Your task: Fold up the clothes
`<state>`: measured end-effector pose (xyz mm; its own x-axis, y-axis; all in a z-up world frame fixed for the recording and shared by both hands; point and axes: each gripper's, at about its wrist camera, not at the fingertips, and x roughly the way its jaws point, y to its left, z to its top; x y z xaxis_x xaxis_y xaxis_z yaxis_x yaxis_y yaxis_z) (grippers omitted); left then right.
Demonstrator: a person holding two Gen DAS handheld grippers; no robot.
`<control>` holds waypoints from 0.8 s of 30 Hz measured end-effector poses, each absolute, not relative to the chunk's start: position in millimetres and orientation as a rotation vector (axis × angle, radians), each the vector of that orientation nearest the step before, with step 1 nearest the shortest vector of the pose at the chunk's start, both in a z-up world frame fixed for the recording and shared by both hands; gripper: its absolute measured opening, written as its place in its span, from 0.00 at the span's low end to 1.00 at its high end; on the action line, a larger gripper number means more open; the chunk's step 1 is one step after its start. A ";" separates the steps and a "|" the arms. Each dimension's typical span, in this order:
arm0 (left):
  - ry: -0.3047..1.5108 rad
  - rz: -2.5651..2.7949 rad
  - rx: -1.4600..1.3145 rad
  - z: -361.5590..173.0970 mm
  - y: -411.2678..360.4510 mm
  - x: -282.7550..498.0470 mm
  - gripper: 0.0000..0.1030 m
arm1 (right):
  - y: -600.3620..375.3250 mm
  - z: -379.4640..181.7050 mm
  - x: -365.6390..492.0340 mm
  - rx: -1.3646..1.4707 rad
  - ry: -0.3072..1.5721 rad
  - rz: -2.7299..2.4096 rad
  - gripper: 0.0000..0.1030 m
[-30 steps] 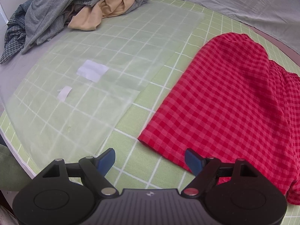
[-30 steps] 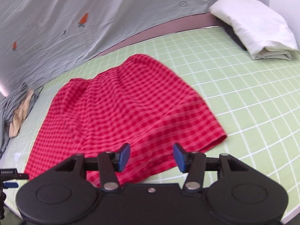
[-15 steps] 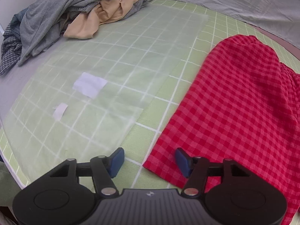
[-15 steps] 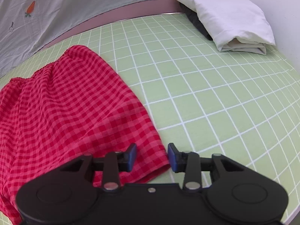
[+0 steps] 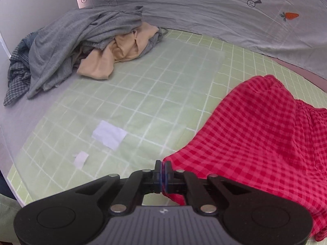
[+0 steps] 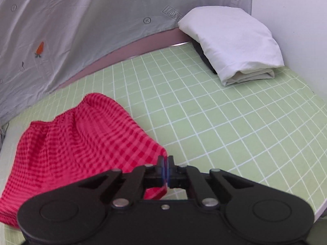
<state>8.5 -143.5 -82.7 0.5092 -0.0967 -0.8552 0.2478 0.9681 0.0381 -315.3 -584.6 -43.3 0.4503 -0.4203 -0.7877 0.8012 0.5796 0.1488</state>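
A red checked garment point(image 5: 261, 134) lies on the green grid mat point(image 5: 147, 94); it also shows in the right wrist view point(image 6: 81, 138). My left gripper point(image 5: 163, 166) is shut on the garment's near left corner and holds it lifted off the mat. My right gripper point(image 6: 165, 163) is shut on the garment's near right corner, also lifted. The cloth rises in folds between the two corners and its far elastic edge rests on the mat.
A heap of unfolded grey, beige and checked clothes point(image 5: 81, 47) lies at the far left. A folded white stack point(image 6: 235, 45) sits at the far right. A grey carrot-print sheet point(image 6: 61, 30) hangs behind. Two white paper scraps point(image 5: 108, 134) lie under a clear sheet.
Both grippers moved onto the garment's near corners and closed on them. The corners have come up off the mat and the cloth has bunched toward the back.
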 end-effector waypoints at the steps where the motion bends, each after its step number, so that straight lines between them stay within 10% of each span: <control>1: 1.030 -0.207 0.174 -87.0 -144.8 8.1 0.11 | -582.4 -47.5 -314.2 0.557 0.790 -0.811 0.10; 7: 1.053 -0.183 0.158 -96.4 -141.1 -4.1 0.59 | -569.2 -72.6 -307.7 0.548 0.856 -0.844 0.60; 24: 1.103 -0.223 0.178 -124.4 -139.2 -1.9 0.59 | -519.1 -94.0 -267.9 0.464 0.956 -0.797 0.78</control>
